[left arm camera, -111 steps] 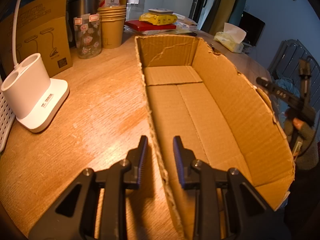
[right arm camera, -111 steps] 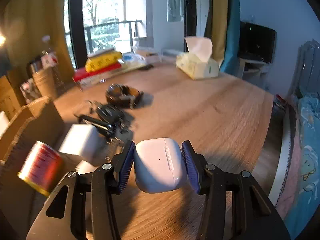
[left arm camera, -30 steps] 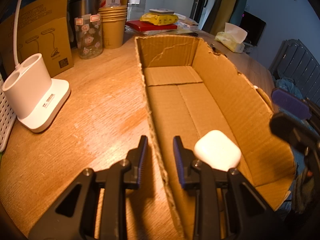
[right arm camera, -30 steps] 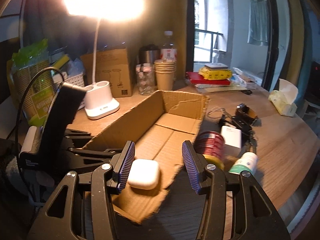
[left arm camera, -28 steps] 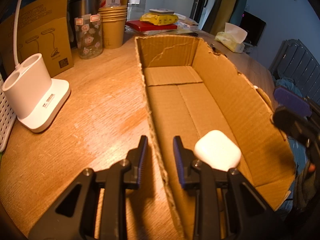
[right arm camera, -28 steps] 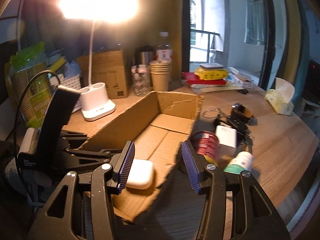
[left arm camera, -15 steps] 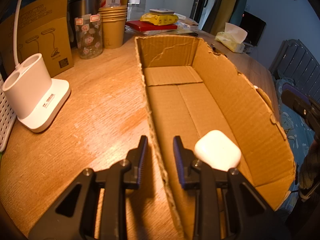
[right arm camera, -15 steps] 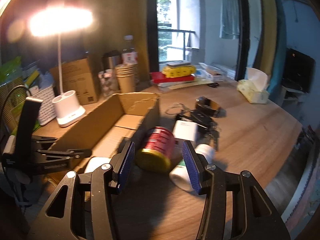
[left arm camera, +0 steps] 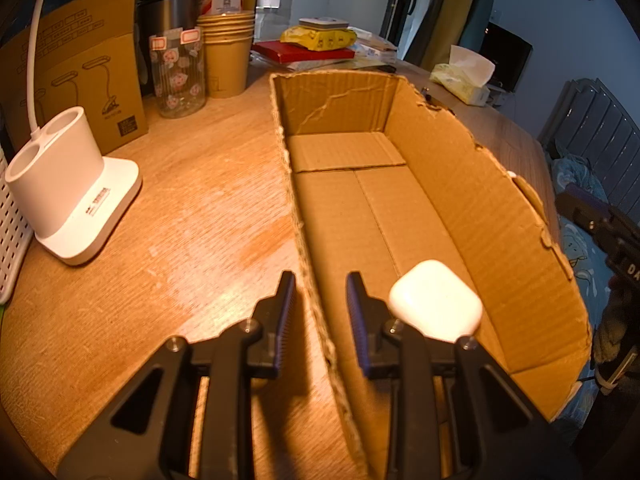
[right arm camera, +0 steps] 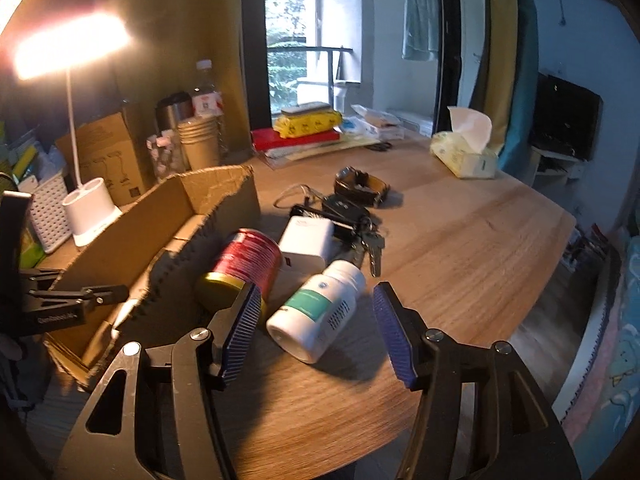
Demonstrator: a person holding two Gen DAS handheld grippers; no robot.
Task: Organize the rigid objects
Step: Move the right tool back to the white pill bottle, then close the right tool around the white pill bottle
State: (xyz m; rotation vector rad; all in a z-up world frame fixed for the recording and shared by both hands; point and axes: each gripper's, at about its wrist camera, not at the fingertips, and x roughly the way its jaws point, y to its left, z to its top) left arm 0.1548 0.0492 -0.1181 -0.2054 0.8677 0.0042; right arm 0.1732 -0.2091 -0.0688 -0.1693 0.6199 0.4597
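An open cardboard box [left arm camera: 480, 208] lies on the wooden table, and a white earbud case [left arm camera: 436, 306] rests on its floor at the near end. My left gripper [left arm camera: 320, 312] is shut on the box's left wall, one finger on each side. In the right wrist view my right gripper [right arm camera: 316, 287] hovers by a white pill bottle [right arm camera: 316, 308] that lies on its side to the right of the box [right arm camera: 132, 240]. Its jaws are opening, the bottle is between them, and neither pad touches it. A red can [right arm camera: 248, 260] lies to the bottle's left.
Behind the bottle are a white charger block [right arm camera: 306, 244], keys [right arm camera: 370, 246] and a watch [right arm camera: 360, 186]. A white lamp base [left arm camera: 68, 192], a glass jar [left arm camera: 178, 72] and paper cups [left arm camera: 228, 56] stand left of the box. A tissue pack [right arm camera: 464, 156] sits far right.
My right gripper has swung out of the box to the right, over the can and the bottle, and its jaws have widened. The earbud case stays in the box. The left gripper has not moved.
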